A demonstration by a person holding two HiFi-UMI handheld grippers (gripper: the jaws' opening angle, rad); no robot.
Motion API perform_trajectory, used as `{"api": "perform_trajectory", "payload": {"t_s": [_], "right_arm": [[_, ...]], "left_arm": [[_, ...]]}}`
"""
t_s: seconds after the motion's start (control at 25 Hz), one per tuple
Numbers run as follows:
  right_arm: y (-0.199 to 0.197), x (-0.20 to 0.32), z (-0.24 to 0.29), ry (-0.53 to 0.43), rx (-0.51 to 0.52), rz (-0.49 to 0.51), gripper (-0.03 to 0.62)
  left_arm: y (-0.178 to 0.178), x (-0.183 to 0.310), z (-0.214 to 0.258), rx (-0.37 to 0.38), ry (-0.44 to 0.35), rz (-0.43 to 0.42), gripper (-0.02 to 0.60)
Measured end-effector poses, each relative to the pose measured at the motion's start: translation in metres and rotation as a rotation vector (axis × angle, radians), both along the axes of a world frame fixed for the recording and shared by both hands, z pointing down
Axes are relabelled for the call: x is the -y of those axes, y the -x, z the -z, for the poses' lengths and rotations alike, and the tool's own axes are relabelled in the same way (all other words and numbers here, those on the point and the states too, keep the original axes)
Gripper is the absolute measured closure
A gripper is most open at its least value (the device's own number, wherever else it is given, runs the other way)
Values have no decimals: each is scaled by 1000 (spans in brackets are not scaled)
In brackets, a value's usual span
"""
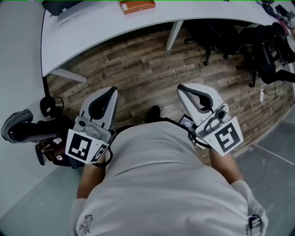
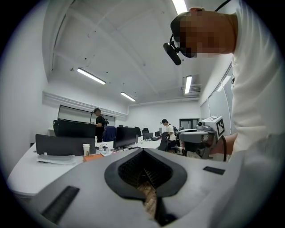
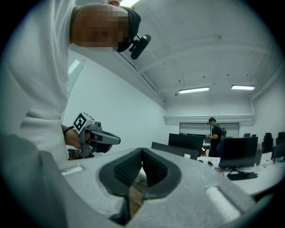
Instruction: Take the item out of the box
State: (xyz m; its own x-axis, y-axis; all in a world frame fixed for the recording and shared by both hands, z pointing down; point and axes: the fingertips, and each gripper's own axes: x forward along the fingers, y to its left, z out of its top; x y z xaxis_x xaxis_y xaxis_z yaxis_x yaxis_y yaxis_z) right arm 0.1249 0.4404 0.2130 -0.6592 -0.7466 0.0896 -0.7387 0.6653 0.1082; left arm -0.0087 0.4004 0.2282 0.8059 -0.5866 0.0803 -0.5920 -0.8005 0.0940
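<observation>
An orange box (image 1: pixel 137 6) lies on the far side of the white curved table (image 1: pixel 92 32); in the left gripper view the orange box (image 2: pixel 92 156) shows small, beside a white cup (image 2: pixel 86 149). Both grippers are held close to the person's body over the wooden floor, well short of the table. My left gripper (image 1: pixel 108 91) has its jaws together with nothing between them, as the left gripper view (image 2: pixel 143 151) also shows. My right gripper (image 1: pixel 184 87) is likewise shut and empty (image 3: pixel 142 151). Each gripper appears in the other's view: right gripper (image 2: pixel 207 133), left gripper (image 3: pixel 95 136).
Black office chairs (image 1: pixel 221 41) stand under the table at the far right. Dark equipment (image 1: pixel 27 129) sits on the floor at the left. Monitors (image 2: pixel 73 129) line the desks, and two people (image 2: pixel 99 122) stand in the background.
</observation>
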Motion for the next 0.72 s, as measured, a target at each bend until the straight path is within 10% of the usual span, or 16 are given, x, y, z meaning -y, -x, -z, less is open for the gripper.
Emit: {"api": "perform_trajectory", "payload": {"t_s": [0.72], "right_arm": [[-42, 39, -21, 56, 16, -25, 591]], "left_arm": [[-42, 43, -14, -16, 31, -5, 584]]}}
